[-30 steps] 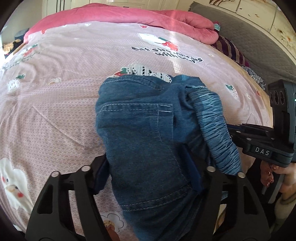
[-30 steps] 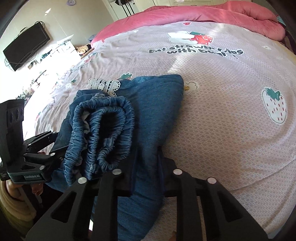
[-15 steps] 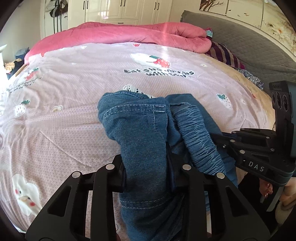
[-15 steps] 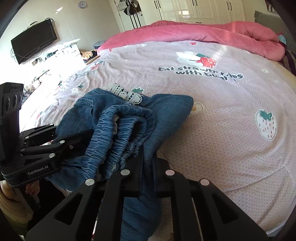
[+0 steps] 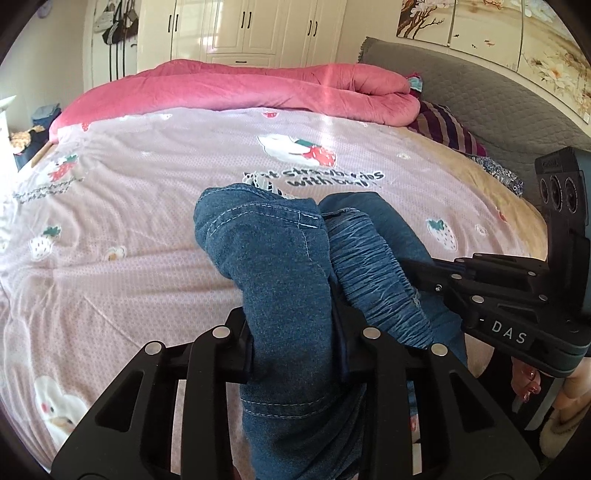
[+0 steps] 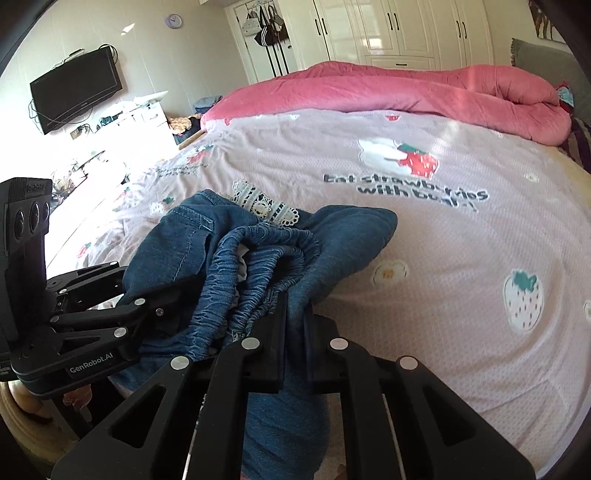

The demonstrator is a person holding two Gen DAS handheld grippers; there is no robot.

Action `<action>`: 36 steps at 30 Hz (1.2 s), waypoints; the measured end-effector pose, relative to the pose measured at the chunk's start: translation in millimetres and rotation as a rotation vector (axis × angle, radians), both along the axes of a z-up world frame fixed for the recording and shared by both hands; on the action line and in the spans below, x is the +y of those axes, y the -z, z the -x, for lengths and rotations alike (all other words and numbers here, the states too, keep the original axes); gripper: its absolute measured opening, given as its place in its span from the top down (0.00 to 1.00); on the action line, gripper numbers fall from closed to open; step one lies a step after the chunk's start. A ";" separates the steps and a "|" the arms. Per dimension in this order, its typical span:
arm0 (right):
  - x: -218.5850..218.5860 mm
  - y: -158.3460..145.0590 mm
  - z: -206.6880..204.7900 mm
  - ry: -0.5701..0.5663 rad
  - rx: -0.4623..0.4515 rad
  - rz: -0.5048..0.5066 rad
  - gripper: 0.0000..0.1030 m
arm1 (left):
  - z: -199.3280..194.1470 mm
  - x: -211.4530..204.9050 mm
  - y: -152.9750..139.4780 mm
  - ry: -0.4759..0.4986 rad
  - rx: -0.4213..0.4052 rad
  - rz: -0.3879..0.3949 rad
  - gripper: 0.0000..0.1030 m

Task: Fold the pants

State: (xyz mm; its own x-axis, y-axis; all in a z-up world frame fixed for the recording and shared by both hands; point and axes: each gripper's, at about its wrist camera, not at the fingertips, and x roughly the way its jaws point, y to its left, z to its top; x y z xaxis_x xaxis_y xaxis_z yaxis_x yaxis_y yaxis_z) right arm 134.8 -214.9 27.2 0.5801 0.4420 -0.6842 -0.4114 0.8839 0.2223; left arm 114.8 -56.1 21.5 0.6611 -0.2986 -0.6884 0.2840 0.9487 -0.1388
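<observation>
Blue denim pants [image 5: 280,266] with an elastic waistband [image 5: 373,273] hang bunched above the pink bedsheet [image 5: 140,221]. My left gripper [image 5: 293,339] is shut on a thick fold of the denim near a stitched pocket seam. My right gripper [image 6: 295,332] is shut on a thinner fold of the pants [image 6: 340,243] beside the gathered waistband [image 6: 258,273]. Each gripper appears in the other's view: the right one [image 5: 436,273] at the right, the left one [image 6: 162,295] at the left. A white lace trim [image 6: 264,205] peeks out behind the pants.
A rolled pink duvet [image 6: 424,92] lies along the far side of the bed. A grey headboard [image 5: 480,110] and a striped pillow [image 5: 447,129] stand at the right. A wall TV [image 6: 75,88], white wardrobes [image 6: 388,29] and a cluttered dresser line the room. A person's hand [image 5: 528,384] holds the right gripper's handle.
Both grippers have risen with the pants, lifting the denim off the sheet. The left jaws closed in from wide apart onto the denim fold; the right jaws pinched tighter.
</observation>
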 end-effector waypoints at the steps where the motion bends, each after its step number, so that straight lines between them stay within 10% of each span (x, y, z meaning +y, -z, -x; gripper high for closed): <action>1: 0.1 -2.9 -4.3 0.002 -0.006 -0.002 0.93 | -2.8 0.0 -2.3 -0.002 -0.004 0.002 0.78; 18: 12.8 8.5 -101.3 0.034 0.004 0.016 0.94 | -98.5 13.5 5.8 -0.059 -0.007 0.004 0.78; 36: 6.1 43.1 -124.6 0.103 0.118 0.042 0.94 | -115.5 14.6 34.7 -0.093 0.039 -0.043 0.78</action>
State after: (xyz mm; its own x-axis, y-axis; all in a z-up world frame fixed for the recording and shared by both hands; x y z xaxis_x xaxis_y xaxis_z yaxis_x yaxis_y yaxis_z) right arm 259.4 -208.8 -15.9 0.5354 0.3539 -0.7669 -0.2908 0.9297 0.2260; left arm 230.3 -41.4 -13.1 0.6568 -0.2065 -0.7253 0.1892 0.9761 -0.1066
